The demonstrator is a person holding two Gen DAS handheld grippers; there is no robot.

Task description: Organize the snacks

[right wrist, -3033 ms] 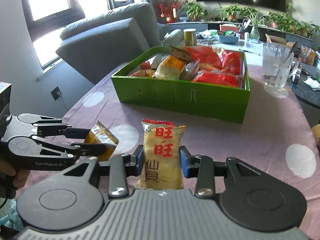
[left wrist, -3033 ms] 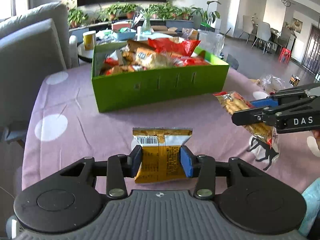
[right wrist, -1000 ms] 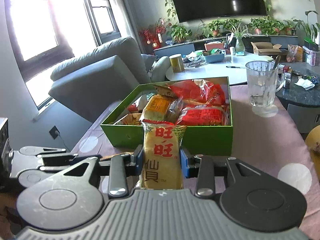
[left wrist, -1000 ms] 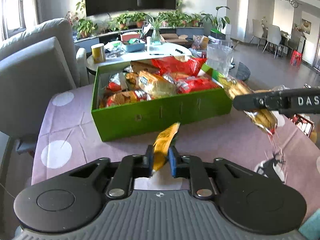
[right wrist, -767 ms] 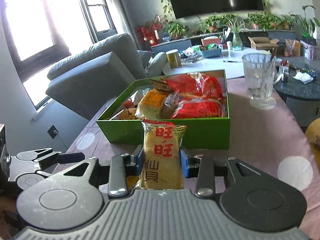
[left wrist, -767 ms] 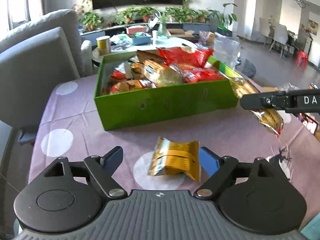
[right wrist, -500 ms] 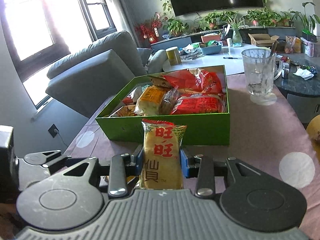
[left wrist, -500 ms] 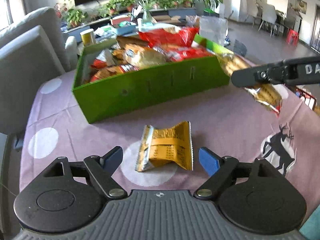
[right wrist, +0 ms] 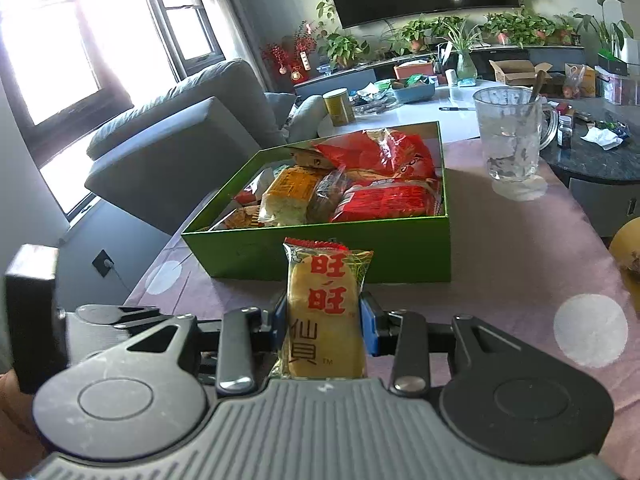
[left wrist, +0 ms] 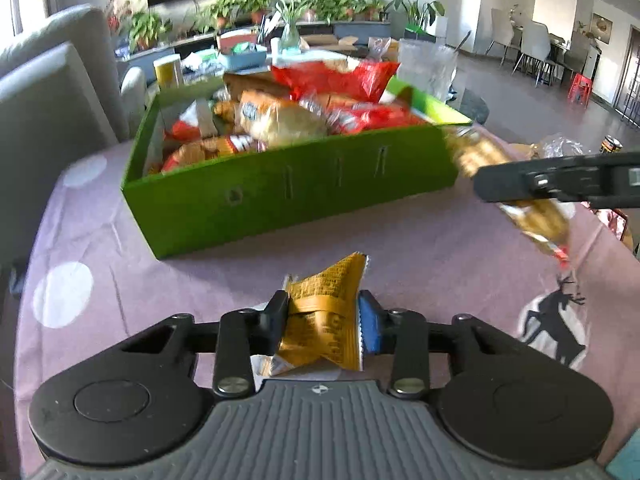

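My left gripper (left wrist: 323,318) is shut on a crumpled orange snack packet (left wrist: 324,312), just above the purple tablecloth. A green box (left wrist: 288,192) full of snack packets stands ahead of it. My right gripper (right wrist: 325,324) is shut on a yellow rice cracker packet (right wrist: 325,304) with red characters, held upright in front of the green box (right wrist: 320,252). In the left wrist view the right gripper's finger (left wrist: 560,182) and the cracker packet (left wrist: 516,192) hang at the right, near the box's right corner.
A glass mug (right wrist: 514,136) with a spoon stands behind and right of the box. A grey sofa (right wrist: 180,132) is at the left. The cloth has white dots and a deer print (left wrist: 556,328). A cluttered white table (right wrist: 404,100) lies beyond.
My left gripper had dropped the orange packet onto the cloth and opened; now it has shut on the packet again. The right gripper still holds the cracker packet, nearly still.
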